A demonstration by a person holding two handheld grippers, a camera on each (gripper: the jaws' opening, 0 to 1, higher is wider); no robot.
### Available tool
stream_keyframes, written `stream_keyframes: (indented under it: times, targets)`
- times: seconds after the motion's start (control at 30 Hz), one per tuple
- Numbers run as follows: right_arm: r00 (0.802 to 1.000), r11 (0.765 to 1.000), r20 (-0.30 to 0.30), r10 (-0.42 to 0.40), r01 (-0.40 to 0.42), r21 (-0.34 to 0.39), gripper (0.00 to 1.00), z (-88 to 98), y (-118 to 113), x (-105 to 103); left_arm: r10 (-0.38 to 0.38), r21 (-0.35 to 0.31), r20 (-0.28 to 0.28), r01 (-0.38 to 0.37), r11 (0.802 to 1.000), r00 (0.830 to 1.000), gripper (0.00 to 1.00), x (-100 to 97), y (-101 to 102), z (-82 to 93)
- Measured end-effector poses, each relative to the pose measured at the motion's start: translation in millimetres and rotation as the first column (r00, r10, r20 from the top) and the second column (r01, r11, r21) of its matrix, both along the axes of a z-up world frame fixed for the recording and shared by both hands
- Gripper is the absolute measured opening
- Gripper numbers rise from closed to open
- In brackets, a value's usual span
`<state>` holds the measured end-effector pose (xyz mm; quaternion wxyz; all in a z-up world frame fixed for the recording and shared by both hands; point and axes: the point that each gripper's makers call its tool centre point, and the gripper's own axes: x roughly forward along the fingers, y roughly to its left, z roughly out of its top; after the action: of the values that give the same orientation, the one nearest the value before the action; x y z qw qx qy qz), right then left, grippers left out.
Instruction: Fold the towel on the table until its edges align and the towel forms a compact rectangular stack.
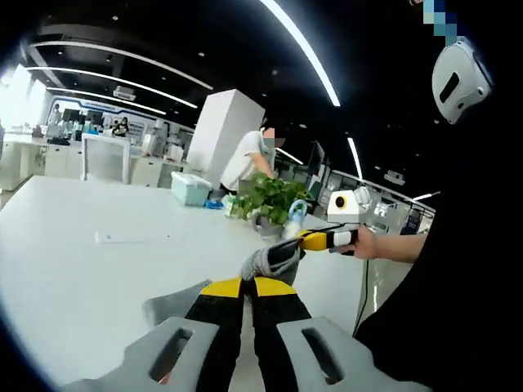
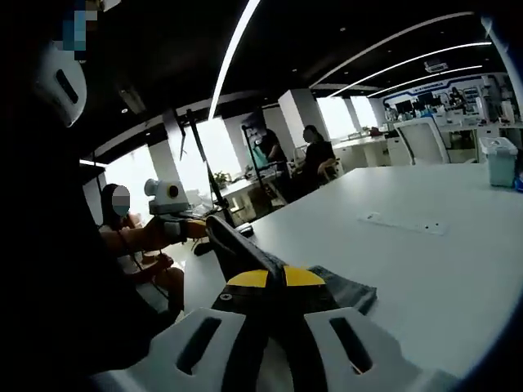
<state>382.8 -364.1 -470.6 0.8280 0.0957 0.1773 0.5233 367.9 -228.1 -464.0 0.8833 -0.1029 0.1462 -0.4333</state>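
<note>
I find both the left gripper [image 1: 248,287] and the right gripper [image 2: 276,279] with fingers closed on the grey towel [image 1: 274,260], lifted at centre frame. I should carry both corners level over the counter [image 1: 98,269] so the edges meet.

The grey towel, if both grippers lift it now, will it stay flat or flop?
Probably flop: the grey fabric towel bunches and drapes where the left gripper pinches it. It looks light, since a corner rises off the white table easily. It seems unlikely to slip, as the right gripper is shut on a fold.
</note>
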Motion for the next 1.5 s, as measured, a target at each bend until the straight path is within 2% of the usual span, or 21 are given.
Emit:
stream_keyframes:
  times: [0.23, 0.4, 1.0, 1.5]
  targets:
    - [0.999, 1.0, -0.034, 0.0, 0.0, 0.005, 0.01, -7.4, 2, 9, 0.012, -0.013, -0.027, -0.012, 1.0, 1.0, 0.03, 5.8, 2, -7.0]
    - [0.997, 1.0, -0.071, 0.001, 0.0, 0.009, 0.01, -16.1, 2, 16, 0.015, 0.002, -0.036, -0.014, 1.0, 0.999, 0.03, 12.0, 2, -13.5]
    - [0.992, 1.0, -0.127, 0.005, -0.003, 0.022, 0.01, -31.7, 3, 32, 0.023, -0.032, -0.09, -0.026, 0.999, 0.996, 0.03, 26.4, 2, -25.4]
    - [0.984, 1.0, -0.176, 0.013, -0.012, 0.009, 0.01, -51.0, 4, 42, 0.014, -0.005, -0.128, -0.015, 1.0, 0.992, 0.03, 32.9, 3, -40.2]
